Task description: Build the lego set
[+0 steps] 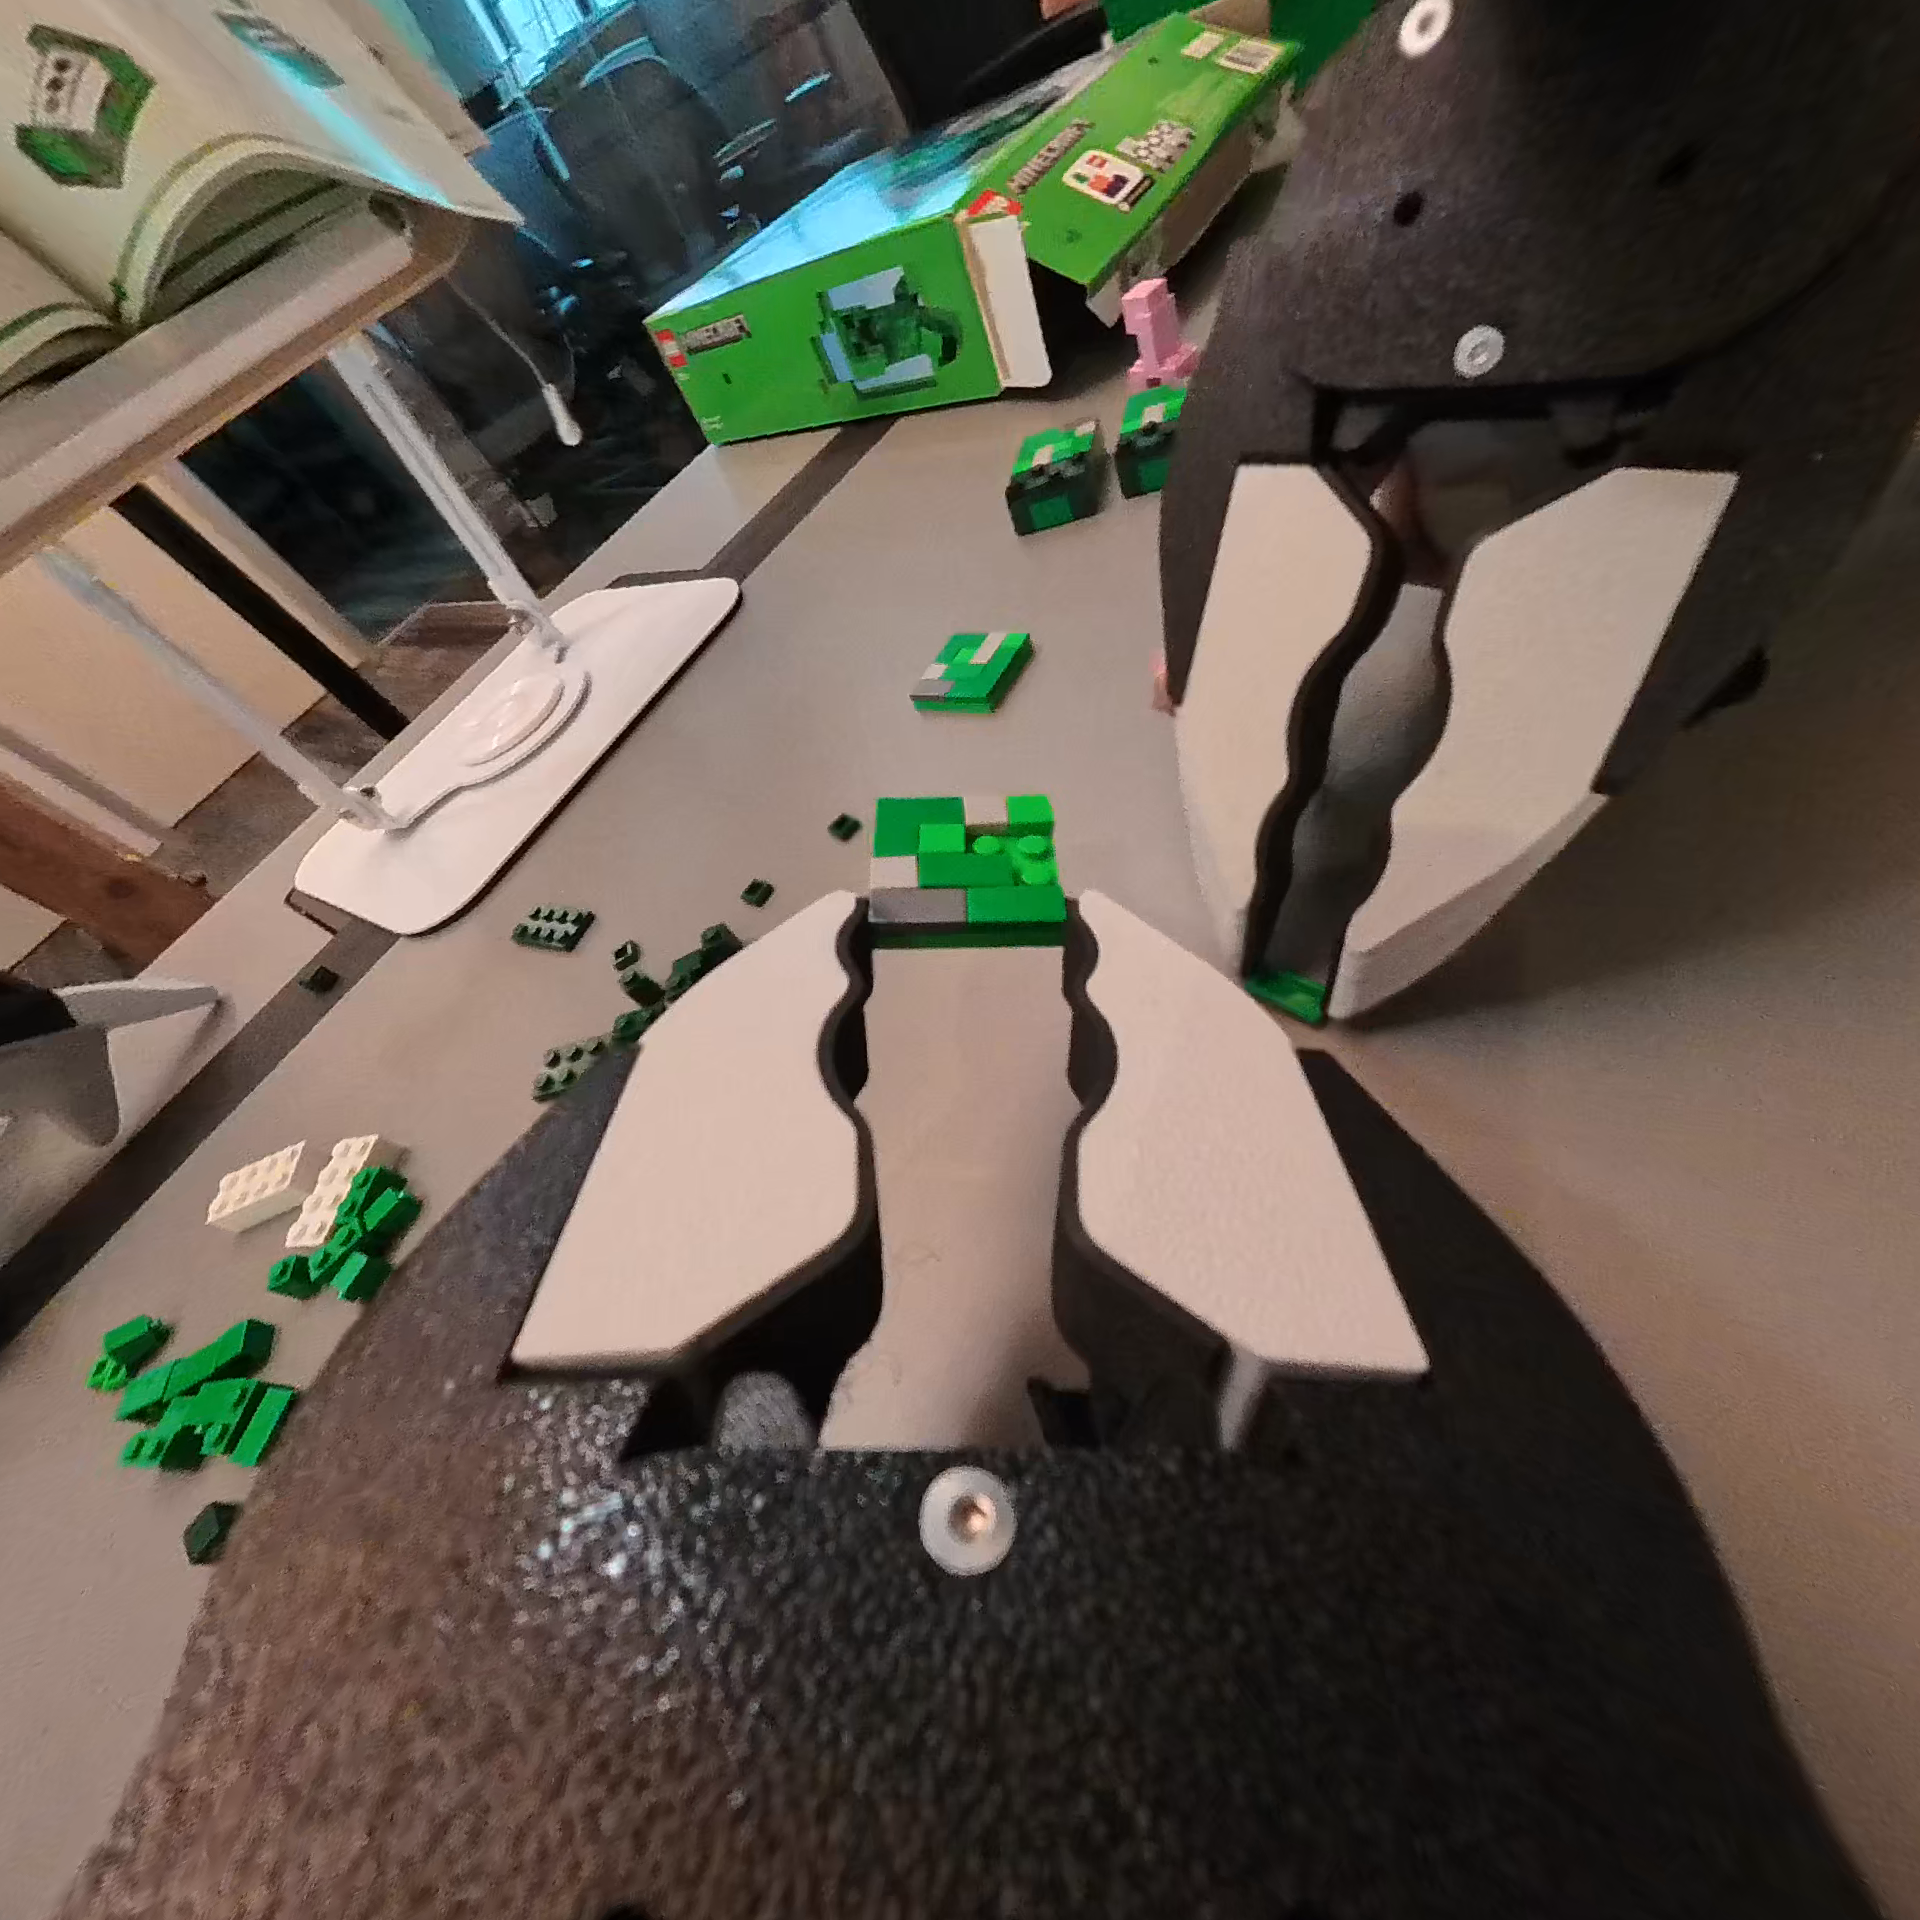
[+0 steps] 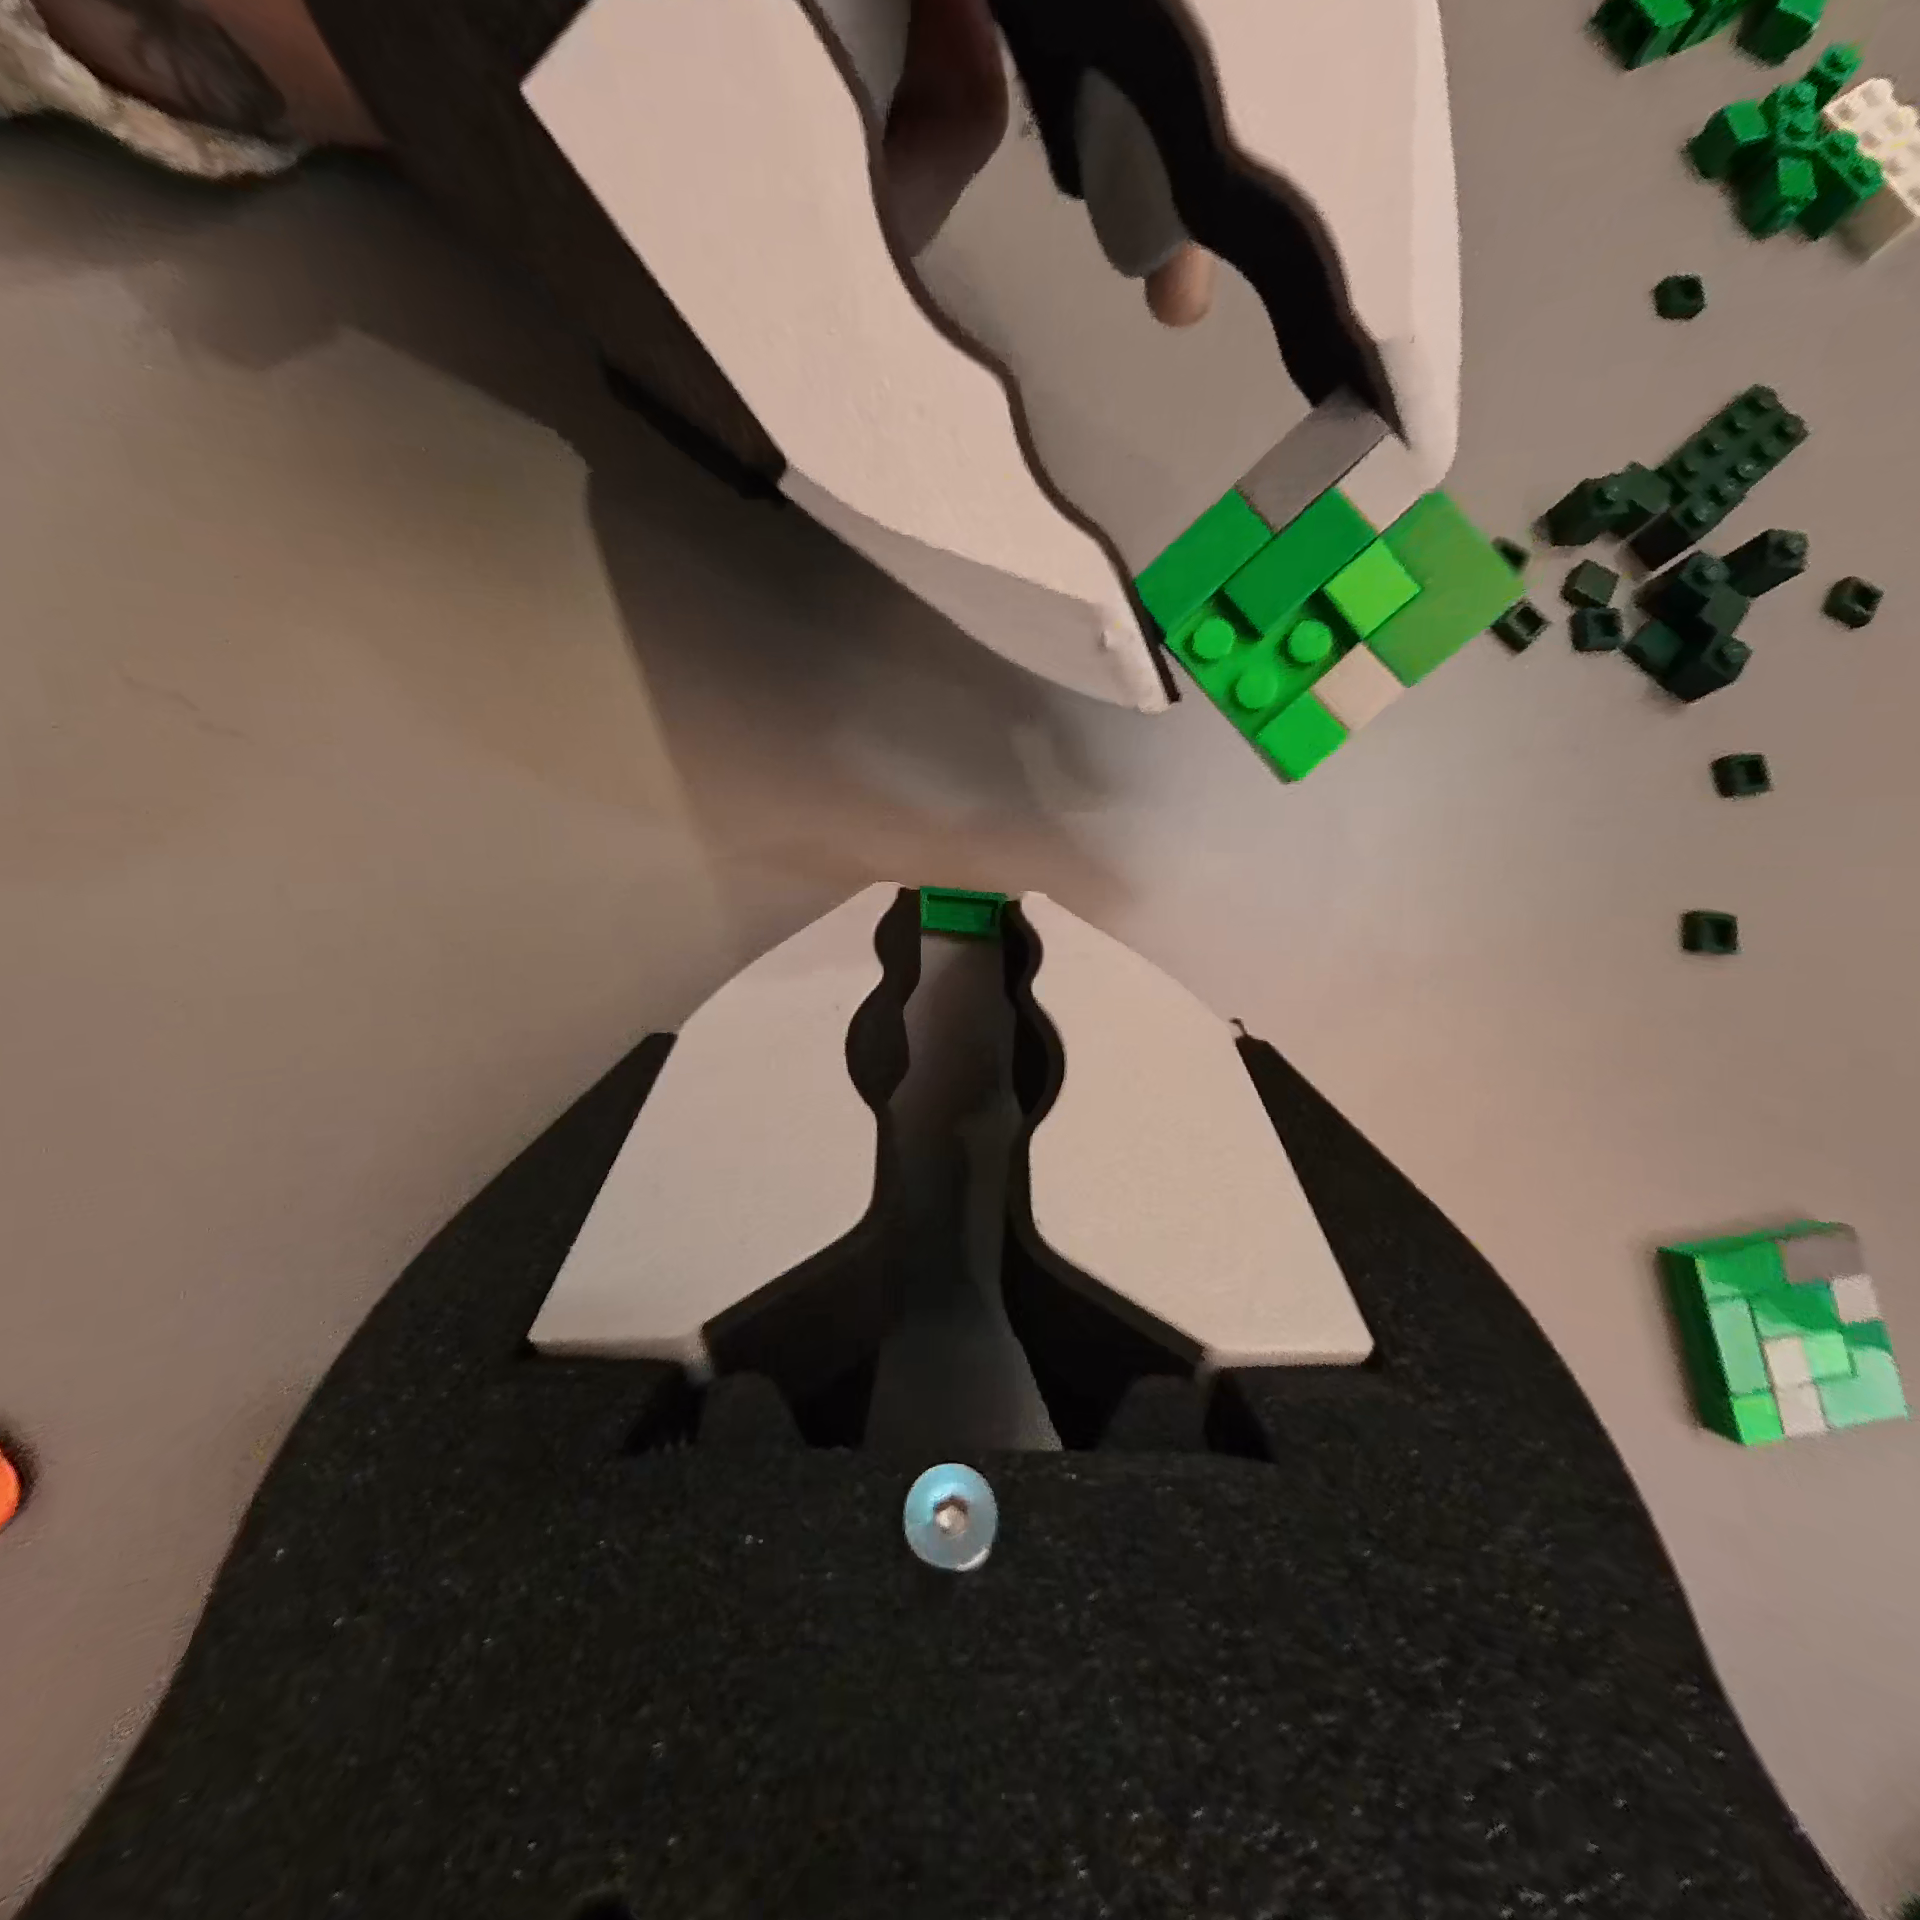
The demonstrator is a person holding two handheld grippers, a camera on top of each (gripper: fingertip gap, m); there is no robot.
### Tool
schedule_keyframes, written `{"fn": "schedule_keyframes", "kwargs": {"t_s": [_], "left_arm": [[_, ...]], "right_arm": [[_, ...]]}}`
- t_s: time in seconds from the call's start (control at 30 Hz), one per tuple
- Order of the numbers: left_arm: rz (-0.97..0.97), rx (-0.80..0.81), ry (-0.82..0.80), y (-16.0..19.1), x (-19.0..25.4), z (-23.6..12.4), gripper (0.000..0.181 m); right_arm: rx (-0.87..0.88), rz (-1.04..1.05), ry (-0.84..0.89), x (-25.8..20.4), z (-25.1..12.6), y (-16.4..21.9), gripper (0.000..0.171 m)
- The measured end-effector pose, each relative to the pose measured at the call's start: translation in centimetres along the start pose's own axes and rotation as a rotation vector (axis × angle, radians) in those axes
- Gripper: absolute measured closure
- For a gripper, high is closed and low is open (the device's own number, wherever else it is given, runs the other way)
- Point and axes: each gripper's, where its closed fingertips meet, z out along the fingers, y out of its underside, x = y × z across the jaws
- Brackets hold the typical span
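My left gripper is shut on a square green-and-grey tiled plate with a few bare studs at one corner; the same plate shows in the right wrist view, held by the left gripper. My right gripper is shut on a small green tile at its fingertips. In the left wrist view that gripper points down at the table to the right of the plate, the tile between its tips.
A finished tiled plate lies on the grey table. Loose dark green pieces, bright green bricks and white bricks lie left. Set boxes, small builds, a pink figure and a book stand are farther off.
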Motion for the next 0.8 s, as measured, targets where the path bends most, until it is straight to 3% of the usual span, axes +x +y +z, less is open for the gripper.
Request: {"fn": "schedule_keyframes", "kwargs": {"t_s": [0.23, 0.47, 0.57, 0.67, 0.8], "left_arm": [[0.057, 0.079, 0.169, -1.4, 3.2, -0.2, 0.146], [0.024, 0.063, 0.063, -1.1, 1.4, -0.1, 0.146], [-0.003, 0.045, 0.0, -0.7, 0.2, -0.2, 0.146], [-0.023, 0.037, -0.031, -0.5, -0.4, -0.3, 0.147], [-0.012, 0.033, -0.03, -0.5, -0.3, -0.3, 0.147]], "right_arm": [[0.052, -0.008, 0.078, 0.9, -1.7, 0.1, 0.17], [0.057, 0.121, 0.049, 1.0, -2.7, 1.4, 0.164], [-0.041, 0.403, 0.078, 1.3, -2.6, 2.7, 0.154], [0.037, 0.578, 0.031, -0.3, -2.4, 1.2, 0.151], [-0.027, 0.438, 0.058, -2.2, -1.8, 0.7, 0.159]]}}
